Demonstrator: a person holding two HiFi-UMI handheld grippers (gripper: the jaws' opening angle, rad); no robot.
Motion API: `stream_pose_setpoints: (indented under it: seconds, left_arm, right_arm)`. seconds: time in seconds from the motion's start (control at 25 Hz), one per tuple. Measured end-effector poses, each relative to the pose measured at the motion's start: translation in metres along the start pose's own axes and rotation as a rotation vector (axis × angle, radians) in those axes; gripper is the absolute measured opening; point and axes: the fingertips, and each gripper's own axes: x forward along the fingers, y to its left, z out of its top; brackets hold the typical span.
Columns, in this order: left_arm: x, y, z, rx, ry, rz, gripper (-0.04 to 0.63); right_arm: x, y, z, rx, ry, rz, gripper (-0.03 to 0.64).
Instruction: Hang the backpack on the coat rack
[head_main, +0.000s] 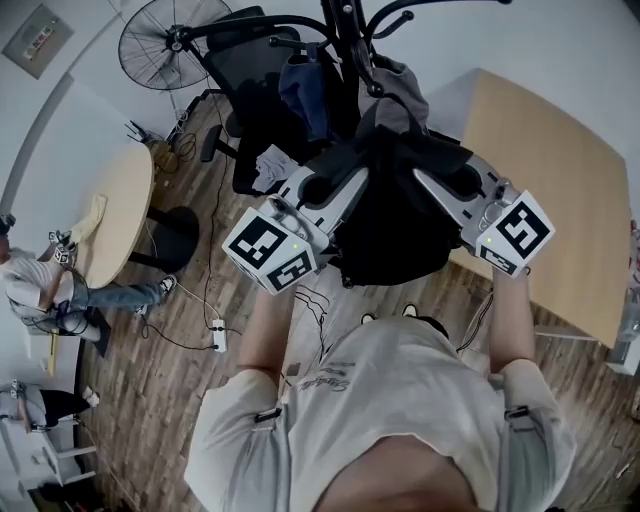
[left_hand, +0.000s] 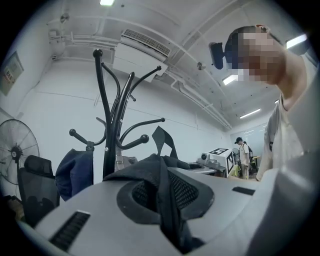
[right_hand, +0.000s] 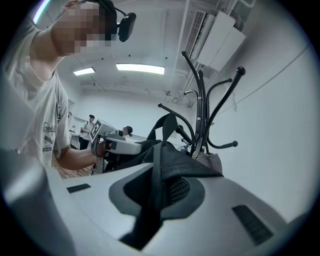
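Nothing is showing clearly enough to read. Script is running across the person's shirt (right_hand: 48, 131) at the left of the right gripper view, and red marks are showing on a wall panel (head_main: 37, 38) at the head view's upper left, both too blurred to make out.

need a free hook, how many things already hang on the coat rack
2: in the head view, a dark blue item left of the coat rack, a grey item right of it; more may be hidden.
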Motion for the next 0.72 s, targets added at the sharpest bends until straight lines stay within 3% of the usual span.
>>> stream_pose_setpoints:
  seconds: [0.72]
  left_arm:
    - [0.018,0.045,-0.012,-0.02,-0.004,0.129,0.046]
  right_arm:
    - [0.032,-0.039,-0.026,0.104,-0.007,0.059,0.031]
